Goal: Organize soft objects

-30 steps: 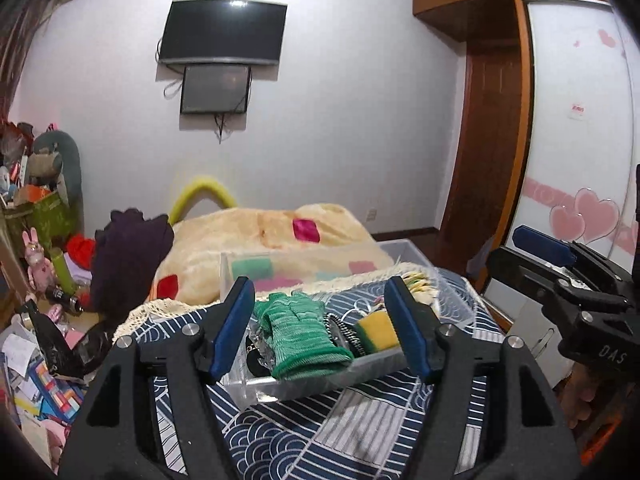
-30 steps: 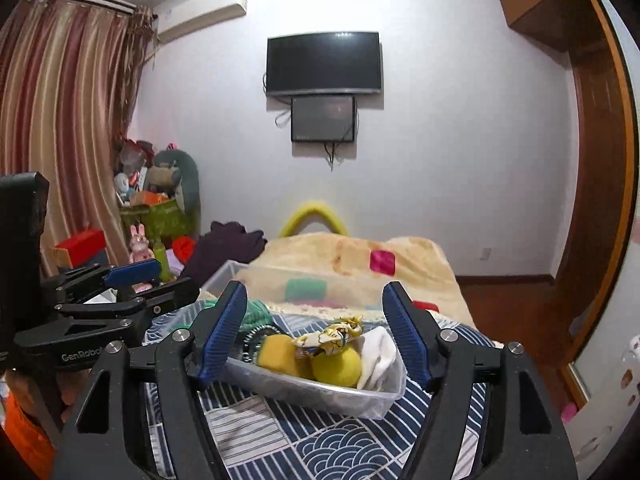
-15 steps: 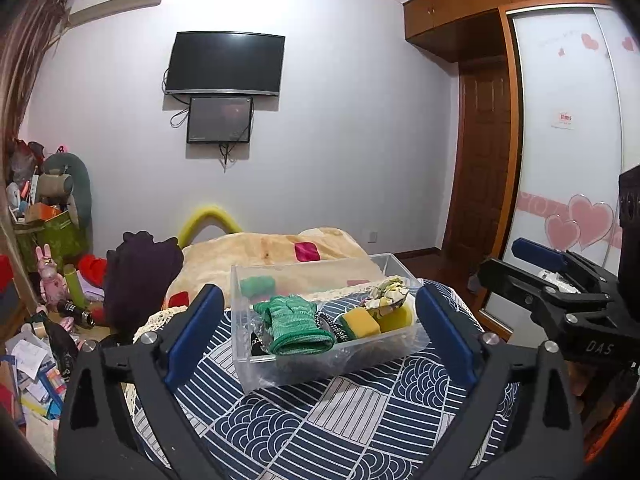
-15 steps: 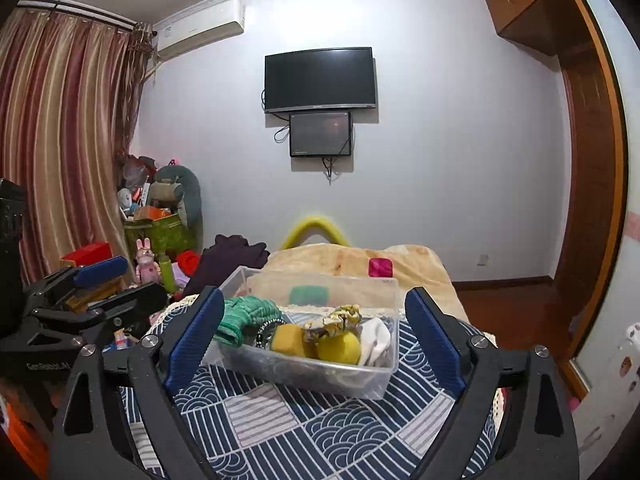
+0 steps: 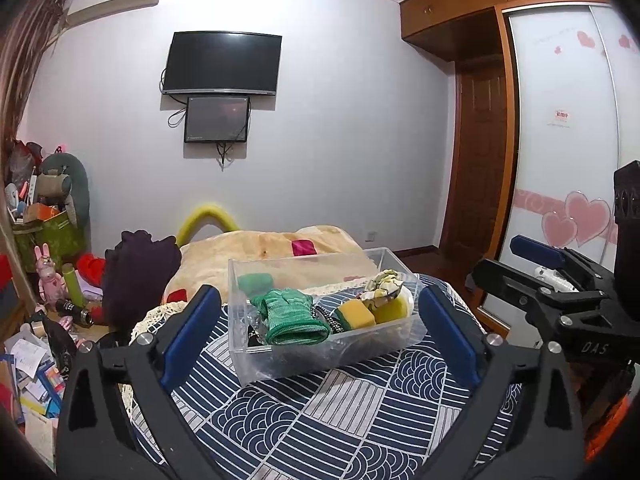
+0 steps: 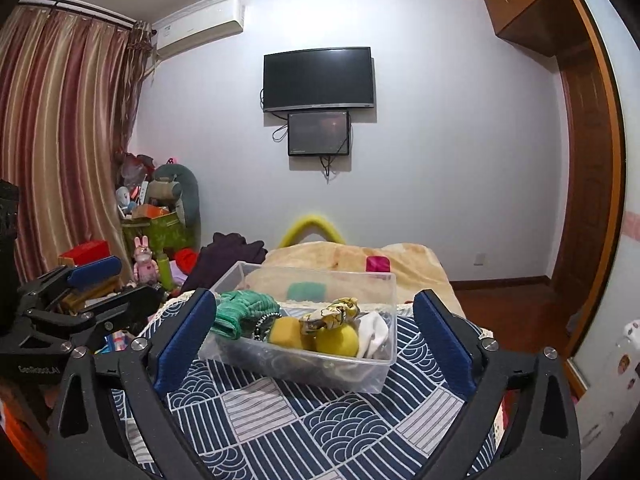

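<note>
A clear plastic box (image 5: pixel 320 364) stands on a navy patterned cloth (image 5: pixel 340 412). In it lie a green knit glove (image 5: pixel 292 316), a yellow sponge (image 5: pixel 356 314), a yellow ball (image 6: pixel 337 340), a patterned scrunchie (image 6: pixel 330 316) and a white cloth (image 6: pixel 374 336). My left gripper (image 5: pixel 320 340) is open and empty, held back from the box. My right gripper (image 6: pixel 310 340) is open and empty, also short of the box (image 6: pixel 296 368). Each gripper shows at the edge of the other's view.
A bed with a beige blanket (image 5: pixel 264 248) lies behind the box. A dark purple garment (image 5: pixel 140 272) and a cluttered pile of toys and papers (image 5: pixel 36 320) are on the left. A wardrobe (image 5: pixel 568 160) and wooden door (image 5: pixel 480 160) are on the right.
Both grippers have opened wider and pulled back and up from the box, so the box looks smaller and more cloth shows in front of it.
</note>
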Motion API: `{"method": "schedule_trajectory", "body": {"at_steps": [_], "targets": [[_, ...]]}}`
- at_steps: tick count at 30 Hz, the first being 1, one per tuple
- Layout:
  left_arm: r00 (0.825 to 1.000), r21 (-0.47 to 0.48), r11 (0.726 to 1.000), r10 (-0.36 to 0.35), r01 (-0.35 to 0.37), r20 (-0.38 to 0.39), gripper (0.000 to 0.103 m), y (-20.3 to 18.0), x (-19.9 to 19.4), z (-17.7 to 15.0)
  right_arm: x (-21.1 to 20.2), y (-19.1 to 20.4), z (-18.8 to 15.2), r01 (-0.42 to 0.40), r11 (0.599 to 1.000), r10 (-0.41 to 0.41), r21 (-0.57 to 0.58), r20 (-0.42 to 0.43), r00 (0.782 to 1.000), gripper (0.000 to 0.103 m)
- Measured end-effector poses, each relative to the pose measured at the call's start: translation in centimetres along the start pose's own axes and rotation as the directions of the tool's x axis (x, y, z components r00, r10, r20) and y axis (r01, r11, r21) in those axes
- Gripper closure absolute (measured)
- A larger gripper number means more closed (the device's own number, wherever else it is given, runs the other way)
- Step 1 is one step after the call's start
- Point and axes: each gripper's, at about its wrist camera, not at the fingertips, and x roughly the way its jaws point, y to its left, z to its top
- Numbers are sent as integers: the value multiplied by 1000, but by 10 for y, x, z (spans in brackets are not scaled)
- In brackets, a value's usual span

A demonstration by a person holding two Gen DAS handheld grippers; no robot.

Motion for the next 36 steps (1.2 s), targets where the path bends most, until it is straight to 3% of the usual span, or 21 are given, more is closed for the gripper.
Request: {"method": "schedule_trajectory", "body": {"at_steps": [36], "targets": [[1000,-11,1000,-23,23,-8,2,1,-1,-2,-2,7,-2,-6,1000,6,3,-12,1000,4]]}}
